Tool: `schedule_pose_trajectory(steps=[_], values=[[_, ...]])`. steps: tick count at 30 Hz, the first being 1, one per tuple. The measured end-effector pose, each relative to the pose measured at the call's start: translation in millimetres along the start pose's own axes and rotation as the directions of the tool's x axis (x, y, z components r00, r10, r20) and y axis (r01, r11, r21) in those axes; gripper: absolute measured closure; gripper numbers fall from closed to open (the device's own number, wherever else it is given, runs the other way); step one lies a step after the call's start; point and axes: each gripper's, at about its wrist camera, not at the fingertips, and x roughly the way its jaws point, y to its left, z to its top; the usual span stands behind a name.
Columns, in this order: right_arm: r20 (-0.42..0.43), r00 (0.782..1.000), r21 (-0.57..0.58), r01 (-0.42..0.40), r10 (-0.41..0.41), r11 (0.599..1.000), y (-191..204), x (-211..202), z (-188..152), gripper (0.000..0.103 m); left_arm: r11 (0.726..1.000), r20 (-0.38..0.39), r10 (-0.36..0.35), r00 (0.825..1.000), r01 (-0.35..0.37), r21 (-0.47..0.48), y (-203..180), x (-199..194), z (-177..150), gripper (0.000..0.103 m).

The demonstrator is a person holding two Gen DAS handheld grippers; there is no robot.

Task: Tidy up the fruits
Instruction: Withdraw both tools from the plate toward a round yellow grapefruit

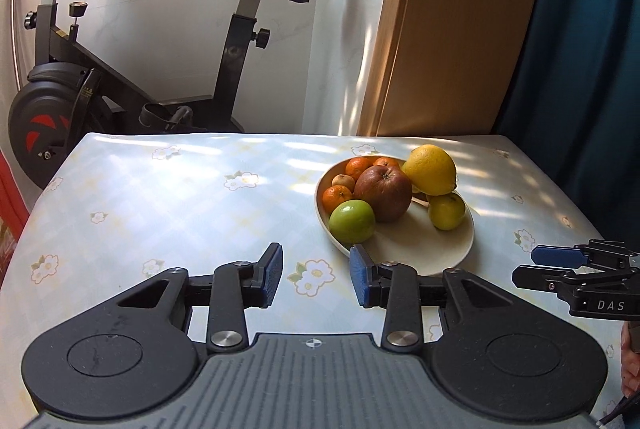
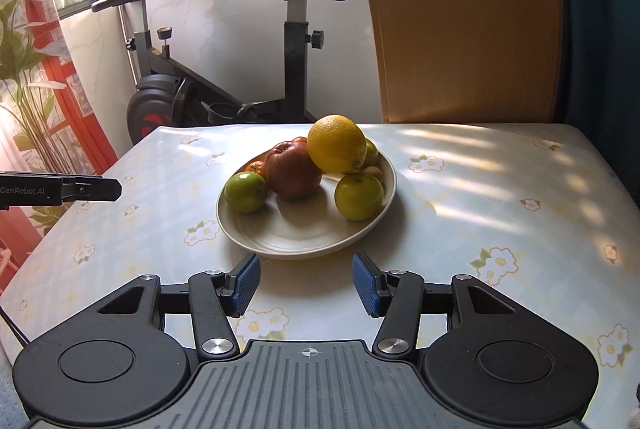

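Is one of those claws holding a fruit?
No, both the left gripper and right gripper are empty; all fruit lies in the bowl.

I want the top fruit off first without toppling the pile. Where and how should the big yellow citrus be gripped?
Grip the yellow citrus across its widest middle, coming from above: it sits highest, leaning on the red apple, so its upper sides are clear.

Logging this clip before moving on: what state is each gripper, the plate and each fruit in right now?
Left gripper: open, empty, above the tablecloth.
Right gripper: open, empty, just short of the plate.
Plate: upright on the table, holding fruit.
Lemon: perched on top of the pile.
Red apple: in the plate, stem side up.
Green apples: resting in the plate, either side.
Oranges: at the plate's far rim.
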Motion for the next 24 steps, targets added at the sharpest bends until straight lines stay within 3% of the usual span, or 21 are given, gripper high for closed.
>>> schedule_pose_trajectory(steps=[5,14,24], values=[[-0.032,0.999,-0.004,-0.004,0.003,1.000,3,-6,-13,0.055,0.998,-0.005,-0.029,1.000,0.029,-0.063,1,-7,-6,0.064],[-0.100,0.995,-0.067,-0.033,0.026,0.997,18,-5,-22,0.056,0.997,0.010,0.022,1.000,-0.021,-0.071,3,-11,-16,0.064],[-0.160,0.985,-0.129,-0.090,0.069,0.988,32,-6,-26,0.054,0.993,0.002,0.031,1.000,-0.031,-0.118,15,-12,-18,0.064]])
